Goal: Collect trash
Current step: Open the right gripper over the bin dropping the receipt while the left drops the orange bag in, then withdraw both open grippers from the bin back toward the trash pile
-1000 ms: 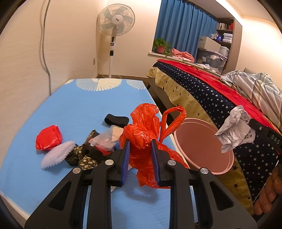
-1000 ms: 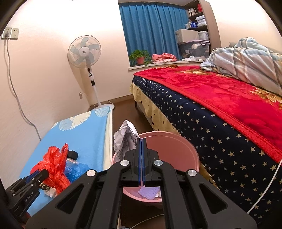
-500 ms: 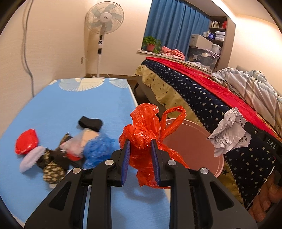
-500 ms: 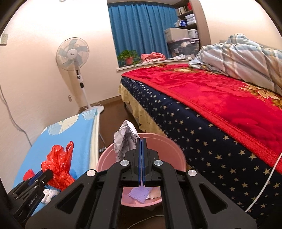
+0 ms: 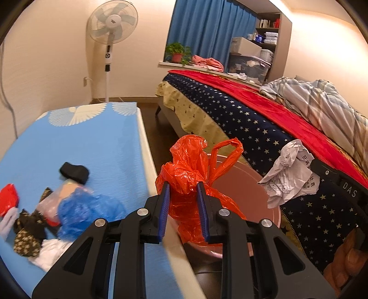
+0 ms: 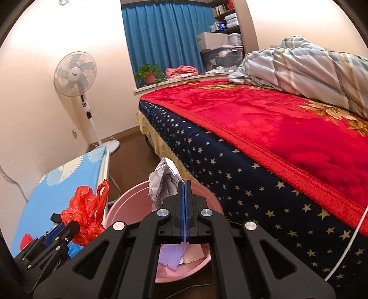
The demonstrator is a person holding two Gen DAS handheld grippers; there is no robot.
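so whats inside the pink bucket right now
In the right wrist view, the pink bucket holds a pale purple paper scrap and a beige piece. The right gripper hides the rest.

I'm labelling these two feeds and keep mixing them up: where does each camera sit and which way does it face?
Left wrist: on the left gripper, looking along its fingers, clamped on the orange plastic bag, across the blue mat toward the fan; a hand shows at lower right.
Right wrist: on the right gripper, shut on crumpled paper, looking down over the pink bin beside the bed.
Shared: bag, paper, bin, fan, bed, and each other's gripper.
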